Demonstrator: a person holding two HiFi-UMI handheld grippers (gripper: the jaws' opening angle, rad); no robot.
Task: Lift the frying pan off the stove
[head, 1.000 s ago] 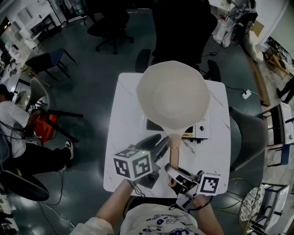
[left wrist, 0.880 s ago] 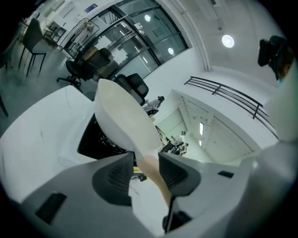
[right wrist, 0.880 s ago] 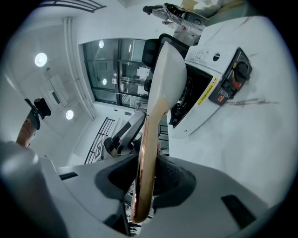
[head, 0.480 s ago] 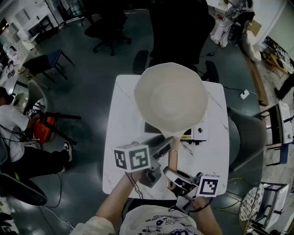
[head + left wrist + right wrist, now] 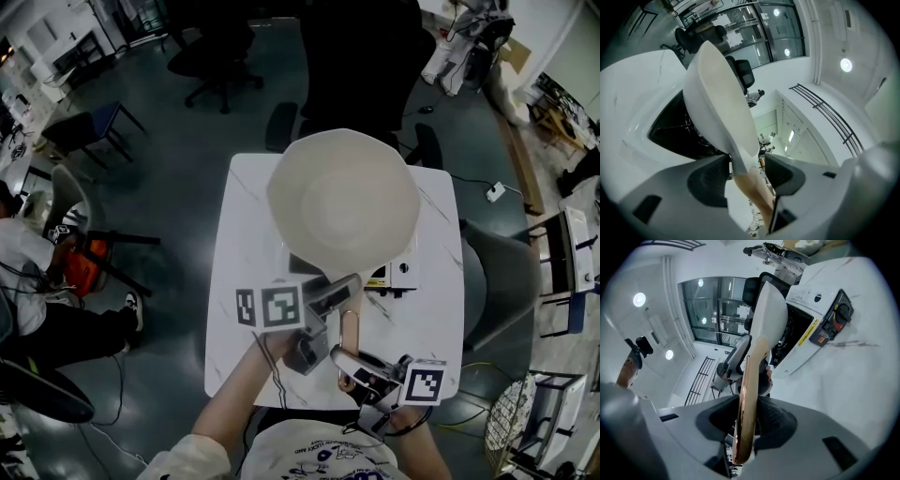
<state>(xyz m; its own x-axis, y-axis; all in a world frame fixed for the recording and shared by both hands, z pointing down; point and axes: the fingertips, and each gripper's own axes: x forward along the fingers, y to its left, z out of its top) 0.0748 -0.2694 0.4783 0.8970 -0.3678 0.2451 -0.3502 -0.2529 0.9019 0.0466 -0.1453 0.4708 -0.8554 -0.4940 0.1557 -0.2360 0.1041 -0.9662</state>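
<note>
The cream frying pan (image 5: 342, 202) hangs tilted over the white stove (image 5: 401, 273), its copper-coloured handle (image 5: 348, 333) pointing toward me. My right gripper (image 5: 350, 362) is shut on the handle's near end; in the right gripper view both pads pinch the handle (image 5: 745, 404). My left gripper (image 5: 341, 292) straddles the pale neck where handle meets pan (image 5: 722, 93). Its jaws are opening, with the handle (image 5: 752, 187) between them and a gap at the right pad.
The stove's black burner (image 5: 675, 131) lies under the pan, its red knob (image 5: 839, 315) facing front. The small white table (image 5: 239, 281) carries the stove. Office chairs (image 5: 211, 42) and a seated person (image 5: 28, 272) are on the floor around.
My left gripper has slid up the handle toward the pan and its jaws have spread. The right gripper keeps its hold; the pan has drifted slightly left.
</note>
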